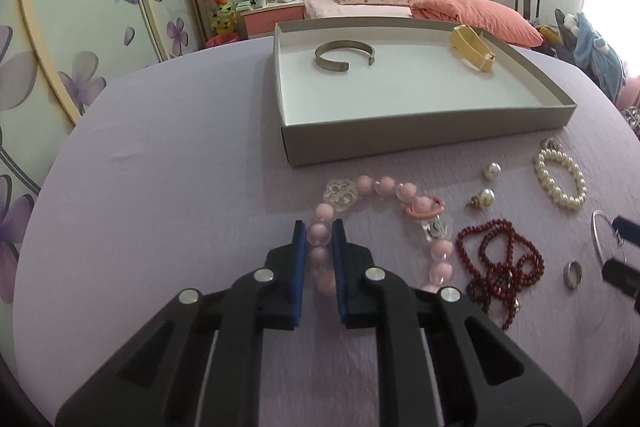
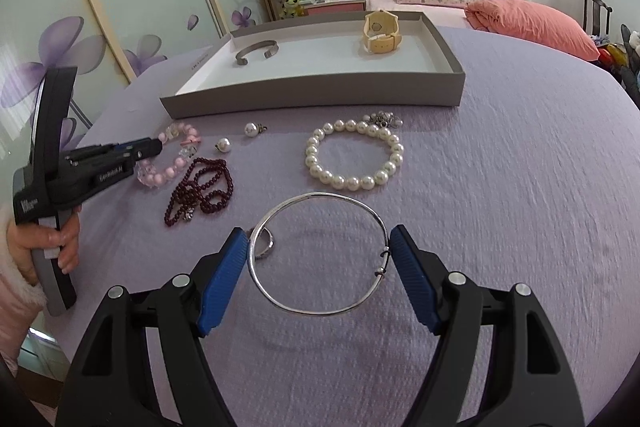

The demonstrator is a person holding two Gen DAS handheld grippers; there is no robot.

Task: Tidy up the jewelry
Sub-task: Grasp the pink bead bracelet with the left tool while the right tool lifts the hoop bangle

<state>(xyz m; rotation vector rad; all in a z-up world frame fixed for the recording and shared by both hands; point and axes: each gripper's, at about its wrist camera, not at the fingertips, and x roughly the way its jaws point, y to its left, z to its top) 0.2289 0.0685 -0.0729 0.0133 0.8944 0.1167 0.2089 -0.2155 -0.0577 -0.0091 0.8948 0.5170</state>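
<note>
My left gripper [image 1: 319, 227] is shut on one bead of the pink bead bracelet [image 1: 384, 185], which lies on the purple cloth in front of the grey tray [image 1: 420, 139]. In the right wrist view the same gripper [image 2: 154, 147] reaches that bracelet [image 2: 176, 169] from the left. My right gripper [image 2: 318, 230] spans a thin silver bangle [image 2: 320, 193]. Both blue pads touch its sides, and the bangle casts a shadow on the cloth below it. The tray holds a silver cuff [image 1: 344, 55] and a cream watch [image 1: 474, 51].
On the cloth lie a dark red bead necklace [image 1: 500, 259], two pearl earrings [image 1: 493, 171], a pearl bracelet [image 2: 354, 183] and a small silver ring [image 2: 266, 245]. A hand and a fuzzy sleeve show at the left edge of the right wrist view. A bed stands behind the table.
</note>
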